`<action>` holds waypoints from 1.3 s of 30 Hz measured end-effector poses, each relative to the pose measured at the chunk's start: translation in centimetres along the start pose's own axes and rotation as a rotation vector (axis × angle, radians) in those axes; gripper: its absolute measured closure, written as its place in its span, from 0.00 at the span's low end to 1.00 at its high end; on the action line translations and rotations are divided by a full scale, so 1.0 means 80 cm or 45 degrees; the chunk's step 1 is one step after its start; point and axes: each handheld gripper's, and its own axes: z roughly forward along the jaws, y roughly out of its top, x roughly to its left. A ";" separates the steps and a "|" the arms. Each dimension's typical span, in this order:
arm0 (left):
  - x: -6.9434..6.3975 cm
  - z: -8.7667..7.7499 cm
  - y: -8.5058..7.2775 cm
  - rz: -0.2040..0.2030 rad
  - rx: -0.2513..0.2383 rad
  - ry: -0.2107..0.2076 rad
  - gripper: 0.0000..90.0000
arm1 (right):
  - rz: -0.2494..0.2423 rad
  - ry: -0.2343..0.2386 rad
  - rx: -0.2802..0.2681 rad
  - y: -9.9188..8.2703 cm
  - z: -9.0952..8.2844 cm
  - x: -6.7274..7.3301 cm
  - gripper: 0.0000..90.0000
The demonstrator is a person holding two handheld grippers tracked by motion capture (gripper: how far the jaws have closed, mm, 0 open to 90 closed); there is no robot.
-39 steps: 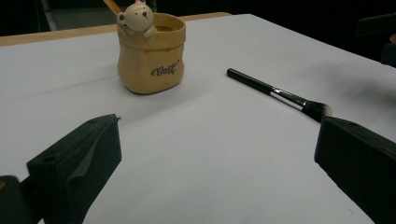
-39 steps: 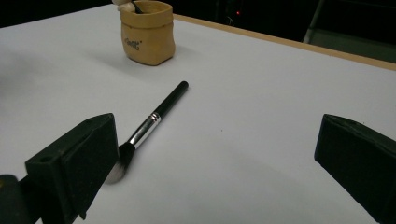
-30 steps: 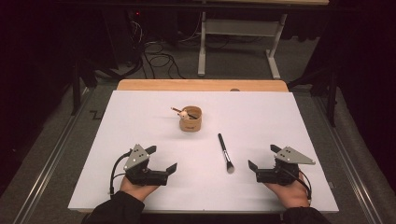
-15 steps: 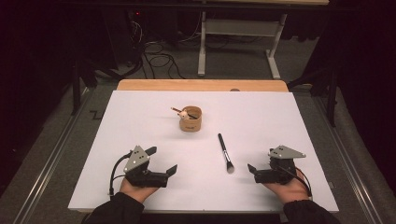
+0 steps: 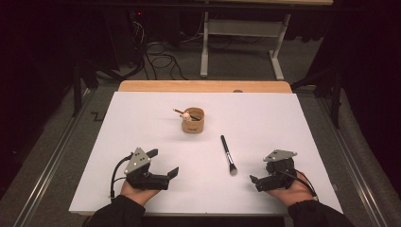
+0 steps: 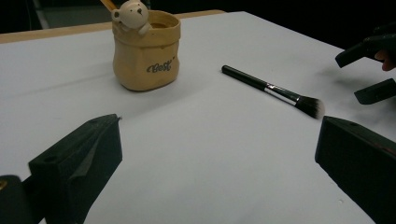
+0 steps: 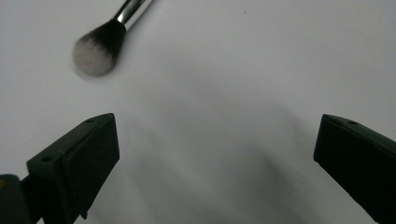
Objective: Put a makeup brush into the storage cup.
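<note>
We hold a gripper in each hand over the near edge of the white table [image 5: 293, 123]. Our left gripper [image 5: 163, 163] sits at about seven o'clock on the sheet, its jaws spread wide with nothing between them; in the left gripper view both black jaws stand far apart at the bottom corners, with bare white surface between. Our right gripper [image 5: 255, 182] sits at about five o'clock, tilted down toward the table, its jaws likewise wide apart and empty; the right gripper view looks steeply down on the bare sheet between them.

The makeup brush [image 5: 228, 153] lies flat on the table, just past the middle toward the right, its black handle pointing to about eleven o'clock and its bristle head toward us. The bristles lie near our right gripper, at roughly ten o'clock from it, and apart from its jaws. In the right gripper view the grey-tipped bristle head [image 7: 98, 49] shows at the upper left, beyond the left jaw.

The tan cup [image 5: 193, 120] stands upright at about twelve o'clock from the table's centre, well apart from both grippers, with a small bear figure [image 6: 131, 13] on its rim and a stick leaning out of it.
</note>
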 end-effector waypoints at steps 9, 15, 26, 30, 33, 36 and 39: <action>-0.002 0.002 -0.001 0.009 0.017 -0.015 0.02 | 0.034 0.000 0.118 0.003 -0.007 -0.008 0.01; -0.003 0.003 0.000 0.015 0.019 -0.020 0.02 | 0.042 0.038 0.197 0.012 -0.011 -0.012 0.02; -0.005 0.003 -0.001 0.024 0.018 -0.026 0.02 | 0.035 0.079 0.343 0.028 -0.007 -0.009 0.04; -0.005 0.003 -0.001 0.029 0.021 -0.036 0.02 | 0.016 0.101 0.376 0.033 -0.005 -0.005 0.05; -0.005 0.003 0.000 0.030 0.021 -0.038 0.02 | -0.001 0.104 0.413 0.038 -0.003 0.001 0.07; -0.006 0.003 0.000 0.030 0.020 -0.041 0.02 | -0.021 0.120 0.428 0.043 0.000 0.005 0.09; -0.005 0.003 0.000 0.028 0.018 -0.042 0.02 | -0.022 0.143 0.454 0.050 0.001 0.009 0.10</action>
